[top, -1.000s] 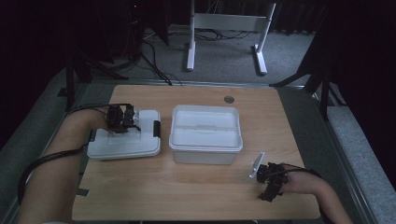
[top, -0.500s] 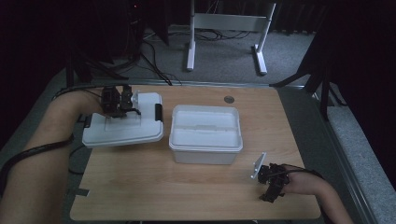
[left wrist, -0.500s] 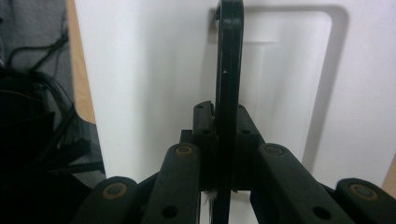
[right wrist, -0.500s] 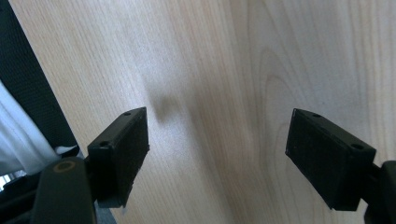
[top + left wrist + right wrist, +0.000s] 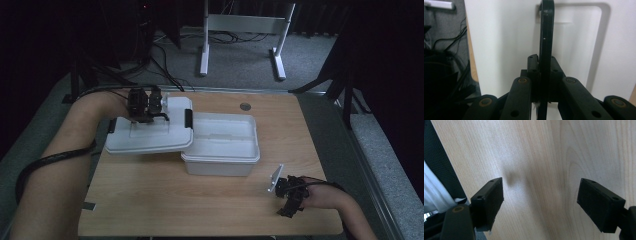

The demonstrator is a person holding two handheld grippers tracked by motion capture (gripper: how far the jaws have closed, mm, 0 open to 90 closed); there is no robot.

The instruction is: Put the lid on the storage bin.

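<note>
High view: my left gripper (image 5: 148,111) clamps lid (image 5: 150,135) handle (image 5: 546,50), right gripper (image 5: 288,196) apart; thin grip, lid may swing, clip box (image 5: 225,150)

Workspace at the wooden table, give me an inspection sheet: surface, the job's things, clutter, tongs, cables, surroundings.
Surface: wooden table, light grain, bare at the front.
Job's things: white lid with black clips, held up off the table, its right edge over the open white box.
Clutter: small round dark thing near the far edge; what it is cannot be told.
Tongs: left tongs shut on the lid's black handle; right tongs open over bare wood, nothing between them.
Cables: black cable along the left forearm; more on the floor behind.
Surroundings: white stand on grey floor, dark room.
</note>
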